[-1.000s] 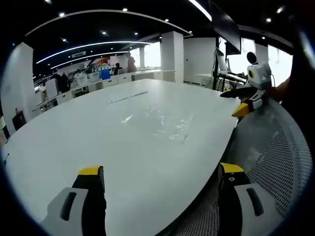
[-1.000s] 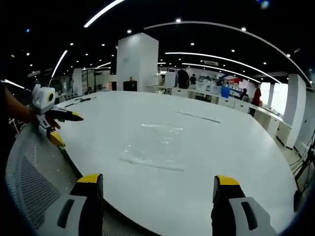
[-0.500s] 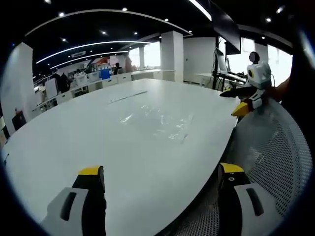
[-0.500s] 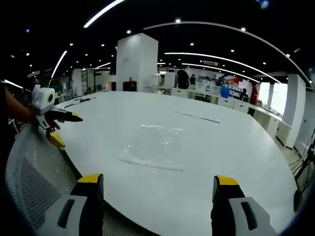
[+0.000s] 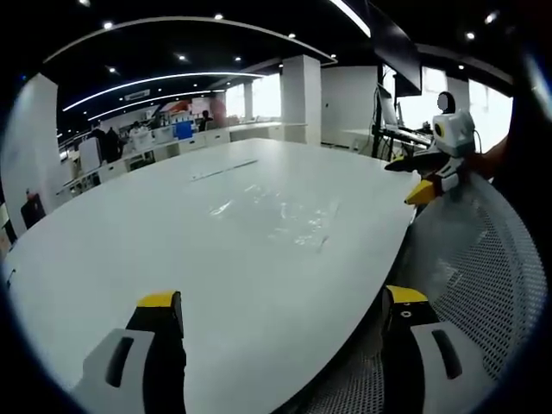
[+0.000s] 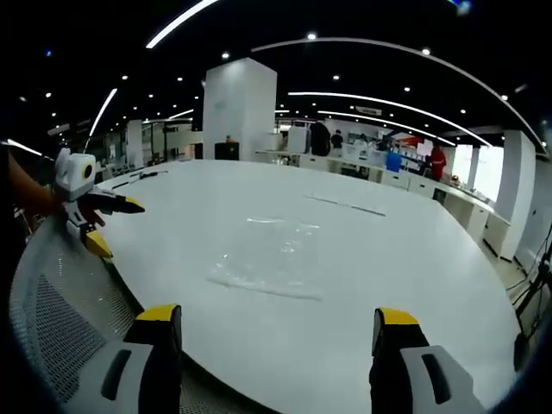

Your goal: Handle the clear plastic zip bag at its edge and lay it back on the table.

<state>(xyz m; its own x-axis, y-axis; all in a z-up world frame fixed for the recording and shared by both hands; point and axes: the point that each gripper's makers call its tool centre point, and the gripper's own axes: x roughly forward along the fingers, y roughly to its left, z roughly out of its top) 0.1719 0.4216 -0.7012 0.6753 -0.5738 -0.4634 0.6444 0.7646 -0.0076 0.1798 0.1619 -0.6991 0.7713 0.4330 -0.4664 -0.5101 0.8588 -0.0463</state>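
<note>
Lying flat on the white table (image 6: 414, 285), the bag (image 6: 274, 263) sits untouched, well ahead of both grippers. The left gripper (image 5: 280, 315) and right gripper (image 6: 274, 332) hang wide open and empty at the table's near edge, over a mesh chair (image 5: 483, 259).

Right gripper (image 6: 278, 345) sat low in frame, jaws spread wide, nothing between them, held over the near rim of the white table (image 6: 414, 285). Clear plastic zip bag (image 6: 272, 259) lay flat on the tabletop ahead, apart from both jaws. Left gripper (image 6: 108, 224) showed at the left, off the table edge, jaws parted, above a grey mesh chair back (image 6: 60, 319). White column (image 6: 241, 108) stood behind the table.
</note>
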